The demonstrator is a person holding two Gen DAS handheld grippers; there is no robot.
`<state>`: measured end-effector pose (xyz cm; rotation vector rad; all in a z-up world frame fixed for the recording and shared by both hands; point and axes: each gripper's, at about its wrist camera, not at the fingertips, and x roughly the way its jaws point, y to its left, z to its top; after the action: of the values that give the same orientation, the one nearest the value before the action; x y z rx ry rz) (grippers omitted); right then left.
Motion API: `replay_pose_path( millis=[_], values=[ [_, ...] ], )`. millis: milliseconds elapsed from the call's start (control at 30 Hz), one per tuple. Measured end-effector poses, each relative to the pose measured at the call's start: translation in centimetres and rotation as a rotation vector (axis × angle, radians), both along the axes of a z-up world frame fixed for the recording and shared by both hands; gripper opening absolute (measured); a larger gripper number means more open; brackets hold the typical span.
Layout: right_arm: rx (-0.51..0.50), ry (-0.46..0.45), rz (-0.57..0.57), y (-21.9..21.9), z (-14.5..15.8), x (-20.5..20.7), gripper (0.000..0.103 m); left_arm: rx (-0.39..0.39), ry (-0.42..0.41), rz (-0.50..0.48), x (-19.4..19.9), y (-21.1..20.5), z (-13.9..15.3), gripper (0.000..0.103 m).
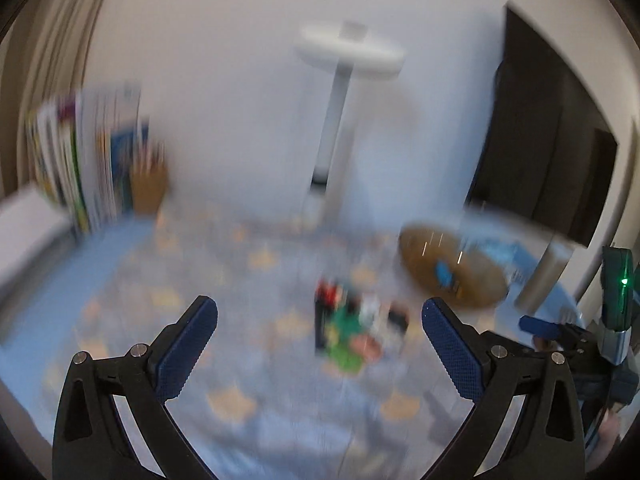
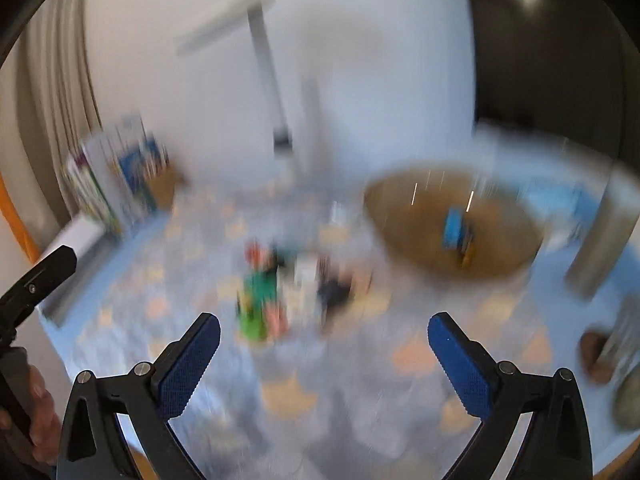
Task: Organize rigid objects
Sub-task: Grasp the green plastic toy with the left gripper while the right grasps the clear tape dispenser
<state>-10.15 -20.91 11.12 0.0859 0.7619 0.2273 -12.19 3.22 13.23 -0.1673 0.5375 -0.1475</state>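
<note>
Both views are smeared by motion blur, so small things are hard to tell apart. The left gripper [image 1: 320, 322] tilts down over the patterned blue tablecloth [image 1: 120, 280], its jaws spread wide with nothing between the blue pads [image 1: 188, 350]. The right gripper [image 2: 324, 340] tilts down likewise, jaws released and empty; in the left view it shows at the right edge, a green light on its body. In the right view a hand [image 2: 38, 416] grips the left tool's handle at the lower left. From the left, a row of books [image 1: 84, 160] stands against the wall beside a tan pencil holder [image 1: 150, 188]. A white desk lamp [image 1: 340, 92] rises behind the middle of the table. The pile of small objects [image 1: 356, 332], red, green, white and black, lies on the cloth just ahead of both grippers, apart from the pads. Right of it sits a brown bowl [image 2: 408, 216] holding a blue object [image 2: 454, 228]. A dark monitor [image 1: 548, 140] stands at the far right, and a metal cylinder [image 2: 600, 240] stands near the bowl.
</note>
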Motion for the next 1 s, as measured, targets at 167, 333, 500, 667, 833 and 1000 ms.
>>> replay_pose_path(
  millis=[167,333,500,667,833,1000],
  values=[
    [-0.010,0.167,0.009,0.4,-5.5,1.2,0.097,-0.014,0.169,-0.037,1.8,-1.0,-6.3,0.101],
    [-0.013,0.101,0.032,-0.3,-3.5,2.9,0.097,-0.055,0.210,-0.103,3.6,-2.0,-7.3,0.099],
    [-0.016,0.110,0.073,-1.4,-3.5,4.6,0.091,-0.071,0.293,-0.155,5.4,-3.2,-9.6,0.086],
    [0.049,0.232,0.126,-0.9,-6.8,7.0,0.075,-0.048,0.353,-0.189,7.3,-4.8,-11.4,0.070],
    [0.118,0.281,0.184,0.7,-8.2,9.8,0.064,-0.040,0.365,-0.191,8.6,-5.4,-12.1,0.065],
    [0.126,0.289,0.189,1.8,-8.9,11.8,0.064,-0.039,0.389,-0.185,9.8,-5.8,-12.6,0.052]
  ],
)
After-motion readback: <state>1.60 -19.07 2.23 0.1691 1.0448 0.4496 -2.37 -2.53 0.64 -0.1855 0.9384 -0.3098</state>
